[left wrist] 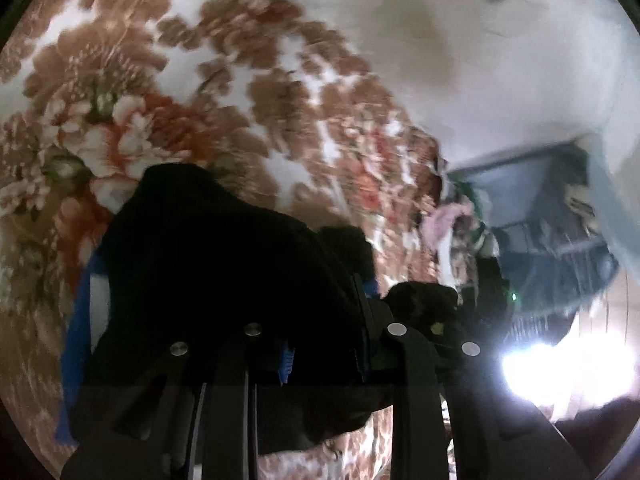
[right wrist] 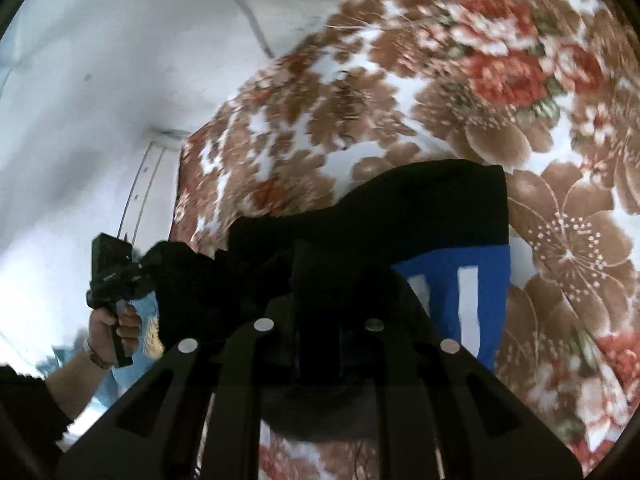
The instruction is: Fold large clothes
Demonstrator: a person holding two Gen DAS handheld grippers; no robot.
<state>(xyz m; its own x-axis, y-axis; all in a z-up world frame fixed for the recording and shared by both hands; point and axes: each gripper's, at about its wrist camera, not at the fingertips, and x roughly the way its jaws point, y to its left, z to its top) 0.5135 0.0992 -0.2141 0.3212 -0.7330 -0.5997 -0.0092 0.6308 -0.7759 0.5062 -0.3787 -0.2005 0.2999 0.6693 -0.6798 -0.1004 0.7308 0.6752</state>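
Black garment [right wrist: 400,208] in both lowered tongs

1. Garment [right wrist: 420,208]: large, black cloth with a bright blue panel [right wrist: 492,280] carrying white stripes along one side.
2. State: bunched and draped, not flat; held up off the floral bedspread [right wrist: 560,216], which shows beneath and around it.
3. Right wrist view: the black part has a straight top edge and a square corner at upper right; the blue panel hangs below that corner.
4. Left wrist view: the same garment [left wrist: 208,264] rises as a dark rounded hump, with a blue strip [left wrist: 76,328] down its left edge.
5. Fold lines cannot be made out; both views are blurred.
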